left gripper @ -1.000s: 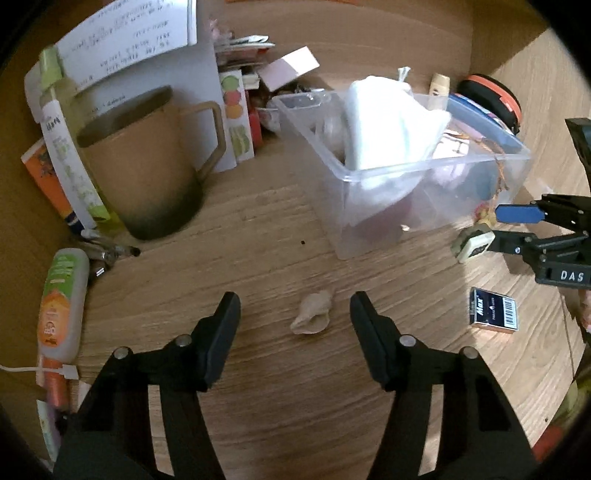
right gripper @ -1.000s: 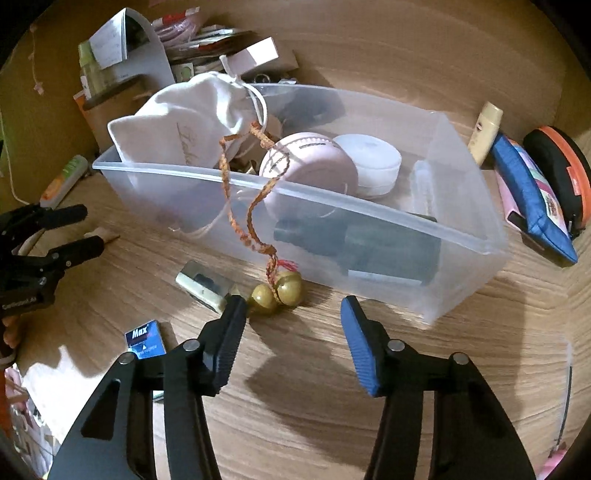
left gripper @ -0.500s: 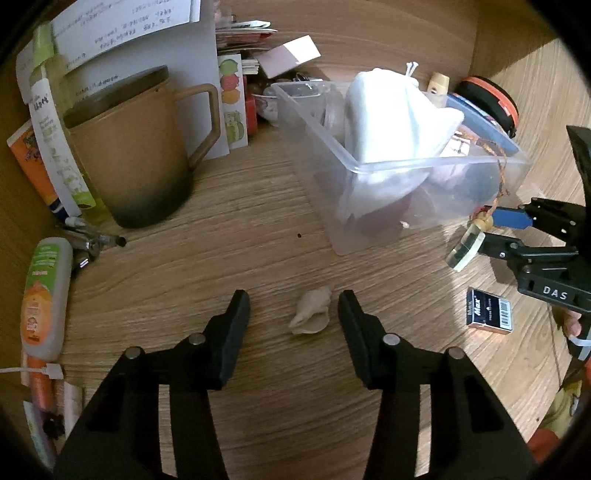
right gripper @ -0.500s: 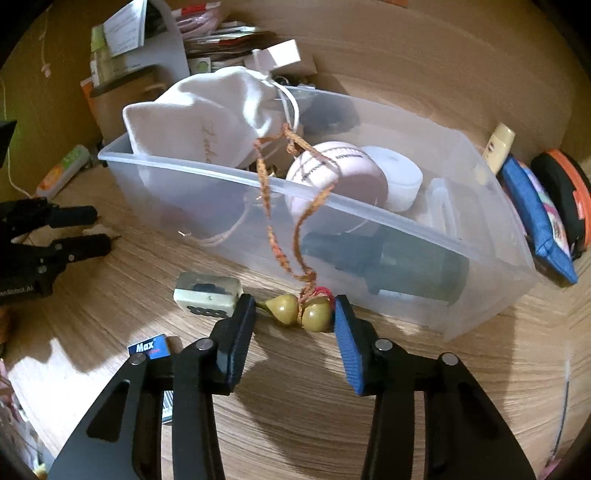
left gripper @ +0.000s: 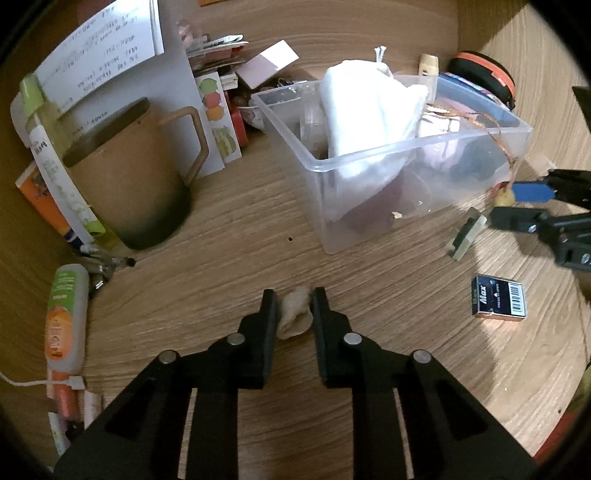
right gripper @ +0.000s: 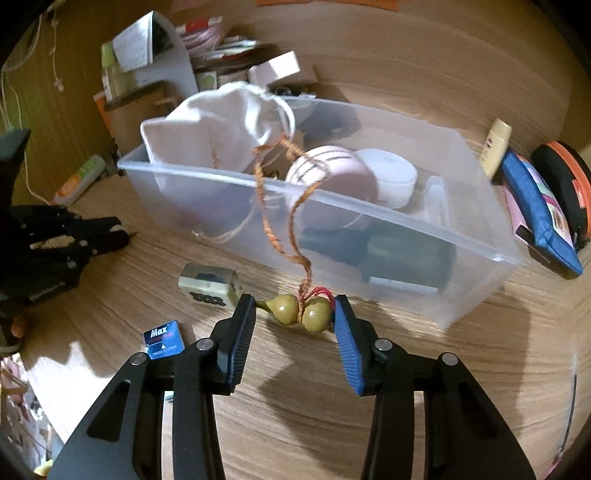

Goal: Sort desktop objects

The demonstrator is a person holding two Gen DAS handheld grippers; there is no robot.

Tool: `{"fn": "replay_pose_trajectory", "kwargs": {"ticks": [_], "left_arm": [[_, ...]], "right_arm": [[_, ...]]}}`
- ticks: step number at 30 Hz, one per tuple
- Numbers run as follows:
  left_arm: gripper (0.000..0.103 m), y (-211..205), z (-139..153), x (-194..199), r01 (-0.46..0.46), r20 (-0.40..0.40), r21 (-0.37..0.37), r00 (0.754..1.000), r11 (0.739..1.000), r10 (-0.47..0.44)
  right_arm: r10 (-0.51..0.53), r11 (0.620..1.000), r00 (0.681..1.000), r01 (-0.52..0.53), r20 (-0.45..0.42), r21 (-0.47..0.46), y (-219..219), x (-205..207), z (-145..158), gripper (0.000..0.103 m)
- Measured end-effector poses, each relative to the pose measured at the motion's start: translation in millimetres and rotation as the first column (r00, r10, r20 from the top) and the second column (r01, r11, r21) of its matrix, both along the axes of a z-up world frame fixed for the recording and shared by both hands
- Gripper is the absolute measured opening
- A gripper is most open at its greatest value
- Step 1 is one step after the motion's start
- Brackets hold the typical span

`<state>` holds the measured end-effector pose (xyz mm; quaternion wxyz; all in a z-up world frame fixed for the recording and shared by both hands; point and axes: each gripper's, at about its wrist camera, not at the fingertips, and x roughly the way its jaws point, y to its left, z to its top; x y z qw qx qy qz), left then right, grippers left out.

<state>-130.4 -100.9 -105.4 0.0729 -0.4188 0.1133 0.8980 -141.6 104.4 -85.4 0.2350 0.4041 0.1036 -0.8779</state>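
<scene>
Woodgrain runs across the counter [left gripper: 388, 369], pale brown and lit warmly, with hard shadows under both tools. Nearest the left claw [left gripper: 293, 301], a small cream shell [left gripper: 293, 314] lies on the bare wood, and the claw is clenched on it, both black pads against its sides. The right claw [right gripper: 295, 314] is clamped on a pair of yellow-green gourd beads [right gripper: 301, 314], its blue pad touching one bead and its black pad the stem tip of the other; their orange cord [right gripper: 280, 206] climbs over the wall of the clear plastic bin [right gripper: 388, 221] just behind. Beside the beads sit a cream stamp block [right gripper: 208, 286] and a small dark box marked Max [right gripper: 162, 341]. Farther back, a brown mug [left gripper: 129, 184] stands toward the left edge, among tubes and pens. Behind the bin, papers and cards lean against a wooden wall [left gripper: 351, 26] at the far edge.
</scene>
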Motion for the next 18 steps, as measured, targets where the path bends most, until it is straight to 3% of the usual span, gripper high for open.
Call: {"fn": "replay_pose_trajectory", "kwargs": {"ticks": [4,9,18], "left_arm": [[0.018,-3.0,8.8,5.4,-0.041,-0.057,0.023,0.997,0.999,0.042],[0.018,-8.4,15.1,9.6,-0.079,-0.065,0.095,0.994,0.992,0.085],[0.018,2.2,43.8,32.3,-0.086,-0.142,0.174,0.984,0.981,0.112]], "right_arm": [[-0.004,1.000,1.000,0.004,-0.010,-0.028,7.7,-2.9,7.0,0.039],[0.004,0.999,1.000,-0.005,-0.023,-0.053,21.9,3.1,16.2,0.039],[0.010,0.996,0.996,-0.018,-0.088,-0.092,35.8,15.4,37.3,0.039]]}}
